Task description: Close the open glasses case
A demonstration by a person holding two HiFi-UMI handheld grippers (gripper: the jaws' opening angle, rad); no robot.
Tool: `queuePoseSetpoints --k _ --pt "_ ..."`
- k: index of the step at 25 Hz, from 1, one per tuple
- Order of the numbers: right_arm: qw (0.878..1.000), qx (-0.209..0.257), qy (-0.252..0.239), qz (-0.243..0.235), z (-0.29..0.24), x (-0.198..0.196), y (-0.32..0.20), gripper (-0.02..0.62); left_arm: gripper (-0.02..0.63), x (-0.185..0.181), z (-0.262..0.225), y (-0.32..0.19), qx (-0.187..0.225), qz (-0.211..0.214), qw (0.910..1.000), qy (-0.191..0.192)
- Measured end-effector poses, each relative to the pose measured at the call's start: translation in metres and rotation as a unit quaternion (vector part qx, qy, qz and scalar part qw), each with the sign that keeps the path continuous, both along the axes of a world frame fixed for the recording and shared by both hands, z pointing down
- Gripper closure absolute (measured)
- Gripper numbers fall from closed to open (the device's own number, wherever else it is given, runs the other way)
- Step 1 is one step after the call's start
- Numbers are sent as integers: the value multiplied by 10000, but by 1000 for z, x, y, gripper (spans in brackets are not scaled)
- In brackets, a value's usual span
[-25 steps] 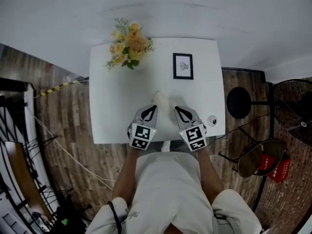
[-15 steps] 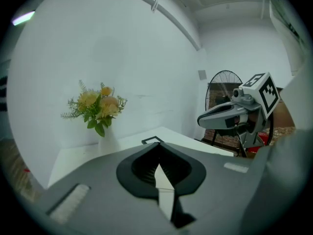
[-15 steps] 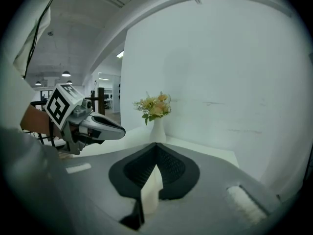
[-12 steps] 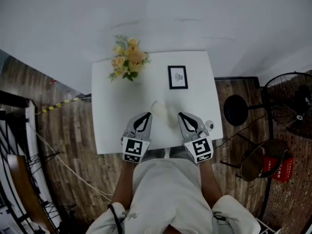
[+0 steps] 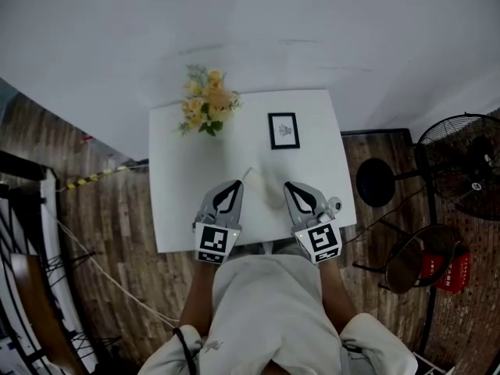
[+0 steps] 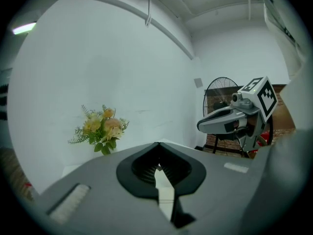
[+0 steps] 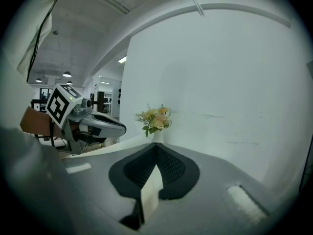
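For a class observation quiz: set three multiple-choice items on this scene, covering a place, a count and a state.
1. The glasses case lies on the table: A at the far left corner; B between the left gripper and right gripper; C at the right edge.
2. The framed pictures on it number: A one; B two; C three.
3. The left gripper's jaws are: A wide apart; B together; C holding a cloth.
Key: 1 B, head view shows it between them; 2 A, a single frame; 3 B, tips meet in its view.
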State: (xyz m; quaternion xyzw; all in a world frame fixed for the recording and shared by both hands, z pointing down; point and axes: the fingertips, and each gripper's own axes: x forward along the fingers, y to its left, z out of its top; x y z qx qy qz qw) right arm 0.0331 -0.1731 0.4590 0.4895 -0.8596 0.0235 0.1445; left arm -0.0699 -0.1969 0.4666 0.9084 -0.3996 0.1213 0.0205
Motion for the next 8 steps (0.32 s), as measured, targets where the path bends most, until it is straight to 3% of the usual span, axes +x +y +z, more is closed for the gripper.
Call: queuePoseSetpoints --k 8 --pt "9999 88 43 30 -9 -5 -1 592 586 -3 -5 0 55 14 10000 51"
